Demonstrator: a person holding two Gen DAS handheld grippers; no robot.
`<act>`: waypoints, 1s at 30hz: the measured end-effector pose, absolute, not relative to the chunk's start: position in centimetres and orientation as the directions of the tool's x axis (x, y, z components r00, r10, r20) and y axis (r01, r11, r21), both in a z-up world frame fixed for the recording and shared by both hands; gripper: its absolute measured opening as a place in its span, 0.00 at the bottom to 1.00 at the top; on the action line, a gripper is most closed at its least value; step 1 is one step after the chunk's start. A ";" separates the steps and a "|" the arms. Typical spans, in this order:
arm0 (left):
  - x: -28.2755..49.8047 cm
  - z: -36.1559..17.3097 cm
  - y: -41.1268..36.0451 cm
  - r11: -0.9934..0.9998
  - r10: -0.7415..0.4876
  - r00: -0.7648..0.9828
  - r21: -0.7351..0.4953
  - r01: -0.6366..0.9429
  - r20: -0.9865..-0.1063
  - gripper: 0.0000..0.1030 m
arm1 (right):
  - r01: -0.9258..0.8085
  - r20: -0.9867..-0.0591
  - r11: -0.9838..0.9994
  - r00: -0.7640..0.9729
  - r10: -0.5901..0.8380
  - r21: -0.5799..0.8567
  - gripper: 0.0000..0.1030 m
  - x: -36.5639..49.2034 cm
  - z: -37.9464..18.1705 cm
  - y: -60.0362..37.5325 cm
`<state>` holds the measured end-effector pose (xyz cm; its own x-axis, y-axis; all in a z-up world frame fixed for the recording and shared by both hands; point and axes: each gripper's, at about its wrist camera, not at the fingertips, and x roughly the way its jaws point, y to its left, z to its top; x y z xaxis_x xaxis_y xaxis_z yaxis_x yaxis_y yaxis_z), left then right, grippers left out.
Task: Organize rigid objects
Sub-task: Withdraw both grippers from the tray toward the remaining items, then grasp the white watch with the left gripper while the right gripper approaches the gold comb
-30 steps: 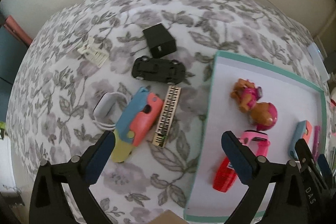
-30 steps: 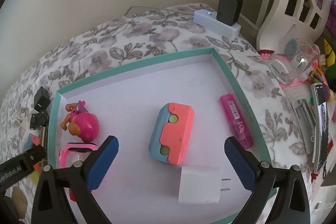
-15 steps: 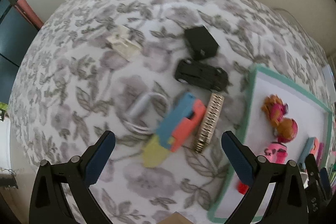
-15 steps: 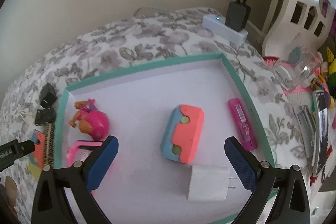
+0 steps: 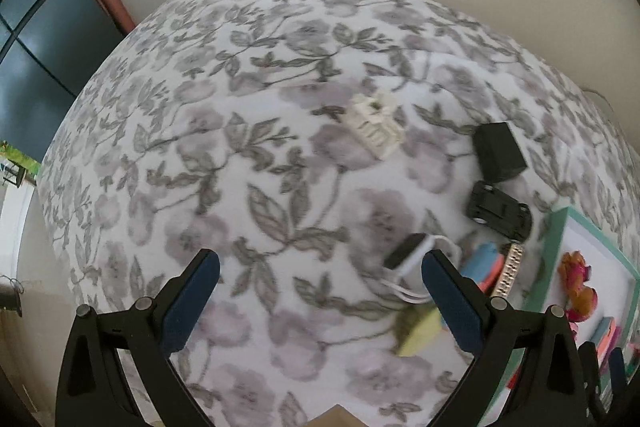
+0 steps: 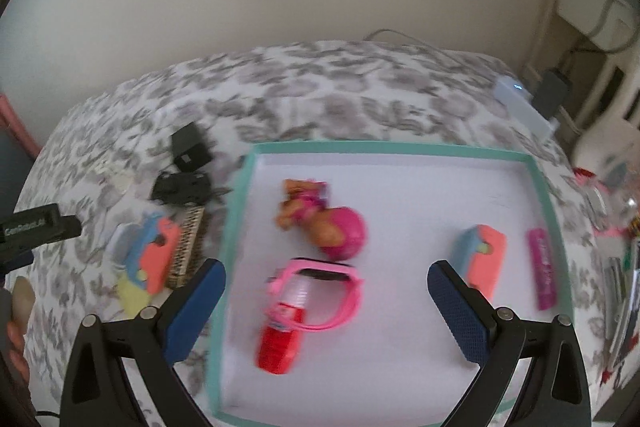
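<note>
both jaws spread, empty: left hand-held gripper [image 5: 320, 291] low centre over the floral bed [image 5: 240, 167]; right hand-held gripper [image 6: 326, 291] above the teal tray [image 6: 236, 227].

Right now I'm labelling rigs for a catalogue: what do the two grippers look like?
Both match: the left gripper and right gripper have black angular frames with silver screws, and jaws faced with dark blue textured pads. The right-wrist view shows white lettering on the left gripper's black body; it is too blurred to read.

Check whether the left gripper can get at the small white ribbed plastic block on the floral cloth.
Probably yes: the left gripper is open and empty, and the white ribbed plastic block lies alone on the floral cloth ahead, nothing between.
</note>
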<state>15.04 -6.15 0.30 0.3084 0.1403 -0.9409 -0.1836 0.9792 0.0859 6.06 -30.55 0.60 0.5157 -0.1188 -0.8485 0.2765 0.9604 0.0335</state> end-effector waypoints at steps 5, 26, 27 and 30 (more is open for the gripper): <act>15.4 -0.8 -4.9 0.977 0.153 0.283 0.101 -0.189 -0.947 0.98 | 0.226 -0.859 0.974 0.503 -0.094 0.026 1.00 7.7 0.1 -28.2; 18.2 -3.8 -5.0 0.987 0.006 0.228 -0.031 -0.156 -0.974 0.98 | 0.187 -0.878 0.982 0.470 -0.089 0.001 1.00 12.2 -2.0 -26.0; 18.2 -3.5 -4.9 0.986 0.008 0.238 -0.032 -0.163 -0.971 0.98 | 0.188 -0.878 0.982 0.470 -0.092 -0.003 1.00 12.2 -2.0 -26.0; 18.4 -3.6 -5.0 0.988 0.000 0.233 -0.037 -0.153 -0.973 0.98 | 0.186 -0.879 0.983 0.468 -0.085 0.004 1.00 12.5 -2.1 -25.8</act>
